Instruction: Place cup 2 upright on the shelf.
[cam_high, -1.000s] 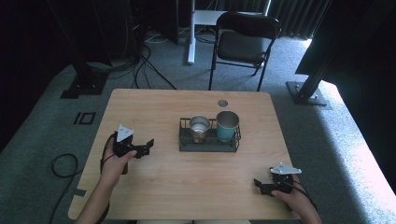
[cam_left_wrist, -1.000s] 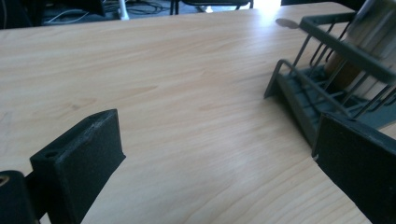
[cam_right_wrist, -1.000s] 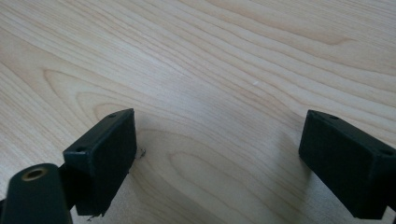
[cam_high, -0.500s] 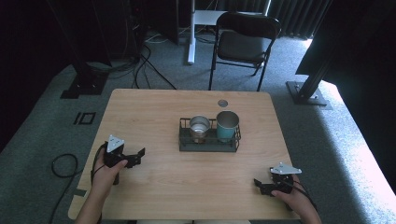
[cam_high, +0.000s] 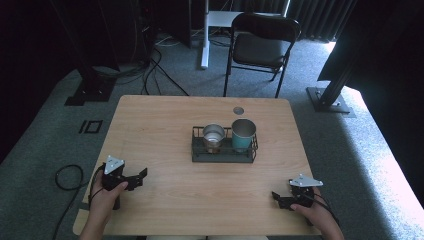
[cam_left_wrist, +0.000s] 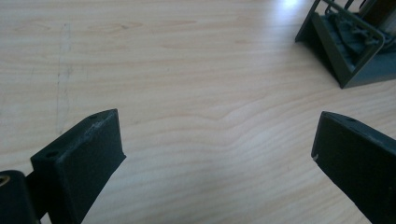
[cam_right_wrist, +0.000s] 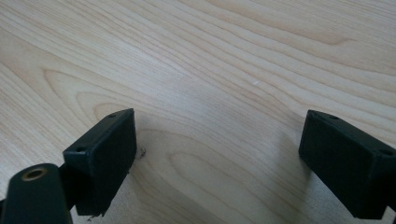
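Fingers spread and empty on both grippers. The tabletop (cam_high: 165, 125) carries a dark rack (cam_high: 223, 151) at its middle — holding a steel cup (cam_high: 213, 134) and a teal cup (cam_high: 243, 132). The left gripper (cam_high: 138, 176) has drawn back toward the near edge; the right gripper (cam_high: 278, 197) rests — likely work finished.

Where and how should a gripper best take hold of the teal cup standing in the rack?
Probably by the teal cup rim, coming from above: it stands upright and open-topped in the wire rack, whose rails guard its lower wall, and the steel cup crowds its left side.
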